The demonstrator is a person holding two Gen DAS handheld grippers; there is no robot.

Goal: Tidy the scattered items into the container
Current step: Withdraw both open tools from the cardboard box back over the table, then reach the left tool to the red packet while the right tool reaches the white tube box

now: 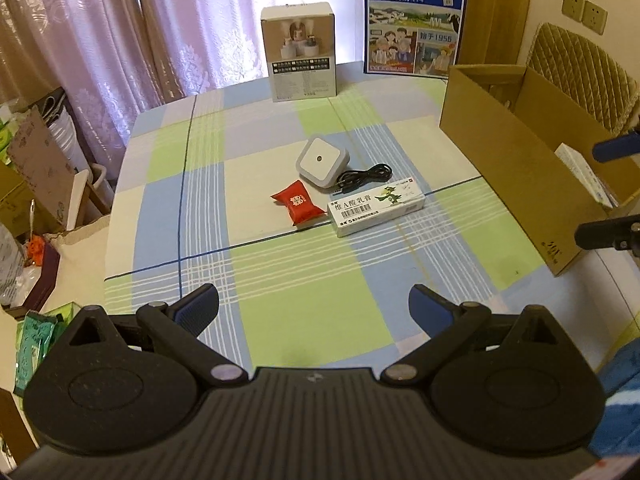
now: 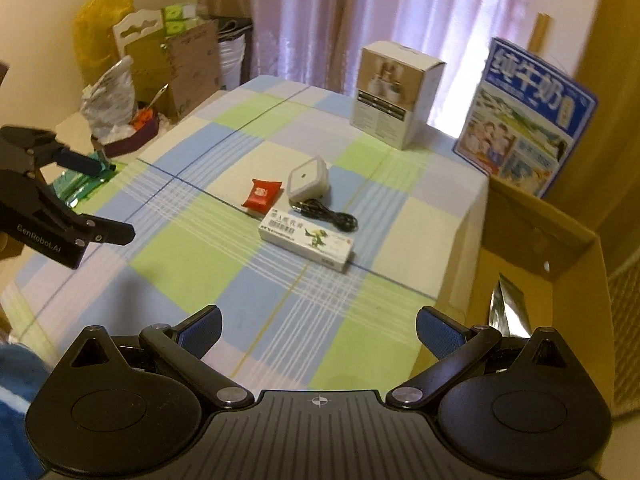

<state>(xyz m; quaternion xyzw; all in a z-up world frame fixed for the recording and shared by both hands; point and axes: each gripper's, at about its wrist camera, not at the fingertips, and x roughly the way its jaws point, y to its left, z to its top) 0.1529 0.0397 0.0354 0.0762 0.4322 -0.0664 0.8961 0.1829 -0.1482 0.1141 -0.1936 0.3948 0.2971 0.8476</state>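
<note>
- Both claws are empty and spread wide: the left gripper (image 1: 314, 308) fills the bottom of its own view with its blue pads well apart over bare cloth, and the right gripper (image 2: 318, 330) does the same at the bottom of its view
- Four loose items sit in a tight cluster at the centre of the checked tablecloth (image 1: 280, 320), none of them gripped
- The red packet (image 1: 298, 202) lies left of centre, just beside the end of the long white ointment box (image 1: 376, 208)
- The grey-white square night light (image 1: 323, 157) sits just above them, and the coiled black cable (image 1: 362, 178) lies between it and the ointment box
- The cardboard box (image 1: 516, 168), the container, stands open at the right edge of the left view and at the right of the right view
- Inside it the left view shows a white carton (image 1: 584, 172), and the right view shows something silvery (image 2: 506, 312); so by my reading some tidying is done
- Judged from this, the task is partway: four things left, no pick begun
- A tall product box (image 1: 299, 54) and a blue milk carton panel (image 1: 414, 20) stand upright at the top of the frame; whether they count as scattered I cannot tell
</note>
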